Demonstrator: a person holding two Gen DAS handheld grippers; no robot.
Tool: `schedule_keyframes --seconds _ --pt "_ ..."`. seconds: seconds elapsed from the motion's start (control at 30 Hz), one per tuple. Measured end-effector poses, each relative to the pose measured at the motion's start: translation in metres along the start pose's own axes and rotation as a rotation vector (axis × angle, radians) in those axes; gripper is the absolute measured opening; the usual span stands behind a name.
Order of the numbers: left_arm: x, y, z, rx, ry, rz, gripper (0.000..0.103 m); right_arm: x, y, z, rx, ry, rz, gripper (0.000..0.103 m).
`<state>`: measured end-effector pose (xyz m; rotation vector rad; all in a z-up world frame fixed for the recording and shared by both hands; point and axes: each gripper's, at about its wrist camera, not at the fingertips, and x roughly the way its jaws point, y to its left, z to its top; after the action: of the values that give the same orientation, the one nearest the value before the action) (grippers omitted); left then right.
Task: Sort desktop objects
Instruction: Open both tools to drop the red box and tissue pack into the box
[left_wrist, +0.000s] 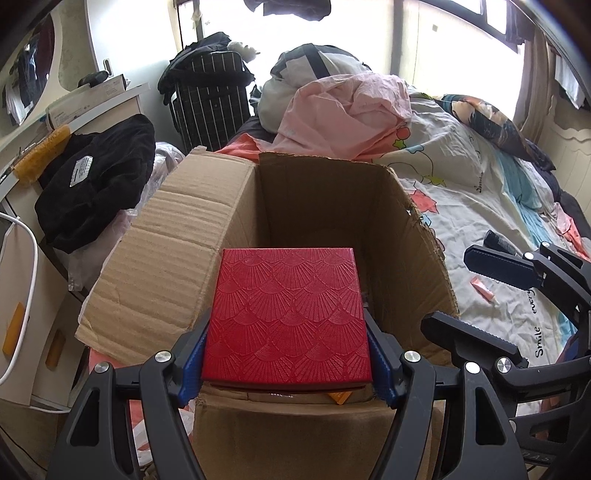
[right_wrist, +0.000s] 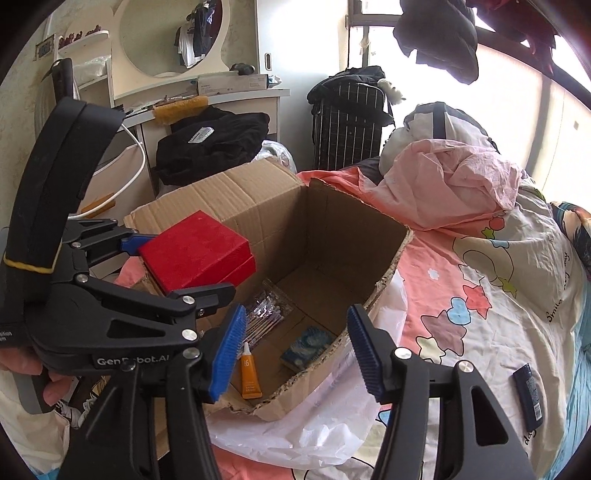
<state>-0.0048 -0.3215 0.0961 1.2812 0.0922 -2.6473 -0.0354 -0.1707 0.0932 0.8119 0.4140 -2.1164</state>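
From the left wrist view, nearest the lens is the left claw (left_wrist: 286, 363), its blue pads pressed against both sides of a flat red box with an embossed fan pattern (left_wrist: 286, 314). The box hangs over the near edge of the open brown cardboard carton (left_wrist: 317, 206), which stands on the bed (left_wrist: 480, 206). So this item is gripped and poised above the carton, not yet dropped in. At the right edge the right claw (left_wrist: 476, 295) shows with nothing in it. Beyond it, on the patterned bedsheet, lie a small pink tube (left_wrist: 484, 290) and part of a dark object (left_wrist: 496, 242), both not yet sorted.

From the right wrist view, the right claw (right_wrist: 297, 347) is nearest, its jaws standing moderately apart with nothing between them, pointed at the carton's near corner. On the carton floor lie an orange tube (right_wrist: 249, 374), a clear packet of thin sticks (right_wrist: 264, 317) and a small blue patterned item (right_wrist: 308, 347), so several things look already stowed. The red box sits in the left claw at the carton's left rim. A dark blue rectangular item (right_wrist: 530, 395) lies on the bedsheet to the right, outside the carton. My judgement: sorting is roughly midway.
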Motion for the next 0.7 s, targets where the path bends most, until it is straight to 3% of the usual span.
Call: schedule_keyframes --seconds 0.17,0.53,0.6,0.7 --pt "0.002 -0.002 0.000 0.004 0.002 0.001 0.073 0.003 -0.004 -0.002 0.012 0.001 -0.009 0.060" --pt "0.008 -0.010 0.001 0.017 0.020 0.000 0.075 0.000 -0.013 -0.008 0.044 -0.016 -0.005 0.061" --pt "0.006 -0.010 0.002 0.010 0.018 -0.001 0.085 0.000 -0.018 -0.010 0.066 -0.023 0.006 0.061" --pt "0.000 -0.010 0.003 0.001 -0.004 0.004 0.091 0.000 -0.026 -0.014 0.097 -0.022 0.023 0.061"
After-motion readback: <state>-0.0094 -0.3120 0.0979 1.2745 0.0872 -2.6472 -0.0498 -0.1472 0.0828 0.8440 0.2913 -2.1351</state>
